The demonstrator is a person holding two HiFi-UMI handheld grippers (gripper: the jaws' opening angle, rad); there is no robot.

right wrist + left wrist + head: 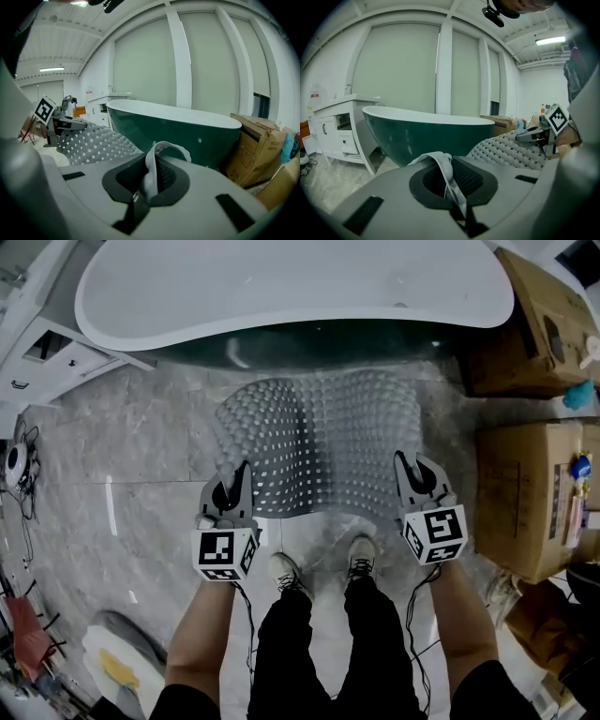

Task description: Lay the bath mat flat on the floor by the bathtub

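Note:
The grey bath mat (314, 442), studded with bumps and small holes, hangs spread between my two grippers above the marble floor in front of the bathtub (281, 287). My left gripper (236, 486) is shut on the mat's near left corner; a fold of mat (445, 173) is pinched between its jaws. My right gripper (410, 476) is shut on the near right corner, where a curl of mat (154, 171) stands up between the jaws. The mat's far edge sags towards the tub's dark green side (426, 136). Each gripper view shows the mat (91, 140) stretching across to the other gripper.
Cardboard boxes (534, 493) stand at the right, close to the mat's right side. A white vanity cabinet (42, 343) is at the left beside the tub. My shoes (323, 563) are just behind the mat's near edge. Cables and clutter (19, 474) lie at the far left.

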